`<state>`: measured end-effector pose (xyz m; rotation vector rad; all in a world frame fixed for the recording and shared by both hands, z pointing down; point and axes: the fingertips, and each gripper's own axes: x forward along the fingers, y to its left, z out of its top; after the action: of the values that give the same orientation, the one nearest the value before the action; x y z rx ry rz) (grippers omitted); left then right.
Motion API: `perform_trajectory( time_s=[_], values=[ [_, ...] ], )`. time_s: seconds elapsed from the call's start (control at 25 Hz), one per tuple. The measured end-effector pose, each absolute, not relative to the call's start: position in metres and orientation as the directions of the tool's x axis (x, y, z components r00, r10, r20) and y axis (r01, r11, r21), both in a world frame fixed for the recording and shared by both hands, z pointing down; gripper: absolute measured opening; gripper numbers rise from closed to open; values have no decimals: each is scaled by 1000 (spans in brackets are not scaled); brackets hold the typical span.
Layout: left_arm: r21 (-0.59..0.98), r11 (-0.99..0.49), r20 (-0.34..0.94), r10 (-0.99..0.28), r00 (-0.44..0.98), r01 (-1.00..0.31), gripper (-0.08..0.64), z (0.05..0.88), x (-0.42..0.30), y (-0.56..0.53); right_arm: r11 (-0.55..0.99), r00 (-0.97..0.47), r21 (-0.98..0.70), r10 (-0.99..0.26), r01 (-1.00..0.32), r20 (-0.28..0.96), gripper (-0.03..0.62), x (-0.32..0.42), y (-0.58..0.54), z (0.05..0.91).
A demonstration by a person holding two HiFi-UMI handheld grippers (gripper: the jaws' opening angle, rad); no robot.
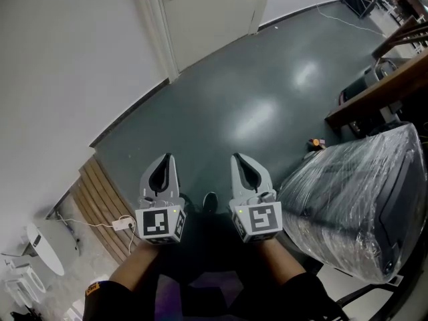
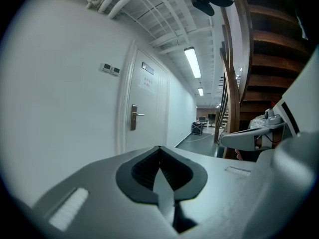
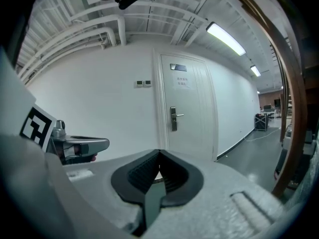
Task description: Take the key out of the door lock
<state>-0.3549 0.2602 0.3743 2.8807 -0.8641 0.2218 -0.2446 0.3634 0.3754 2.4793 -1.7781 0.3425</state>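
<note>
The white door (image 1: 214,12) stands shut at the far end of the floor, well ahead of both grippers. Its metal lock plate with a lever handle (image 3: 173,118) also shows in the left gripper view as the lock plate (image 2: 133,117). A key is too small to make out at this distance. My left gripper (image 1: 168,158) and right gripper (image 1: 239,158) are held side by side over the floor, pointing towards the door. Both are shut with nothing between the jaws, as the left gripper (image 2: 159,147) and right gripper (image 3: 159,152) show in their own views.
A bulky plastic-wrapped object (image 1: 361,199) sits close on the right, beside a wooden staircase (image 1: 374,89). Wooden slats (image 1: 100,199) and a white cable (image 1: 100,225) lie along the wall on the left. Dark glossy floor (image 1: 254,105) stretches to the door.
</note>
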Motion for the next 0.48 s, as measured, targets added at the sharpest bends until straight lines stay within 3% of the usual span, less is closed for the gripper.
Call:
perform_trajectory(
  time_s=[0.32,0.48],
  values=[
    [66,-830,205,-532,822,-554,18,375,-343,256,-319,299,-77,-933,-945,200,-8,-236,359,374],
    [63,-846,223,-506,833,-530,18,381,-325,246,-365,333,-92,-909,-926,250,-8,-220,354,383]
  ],
)
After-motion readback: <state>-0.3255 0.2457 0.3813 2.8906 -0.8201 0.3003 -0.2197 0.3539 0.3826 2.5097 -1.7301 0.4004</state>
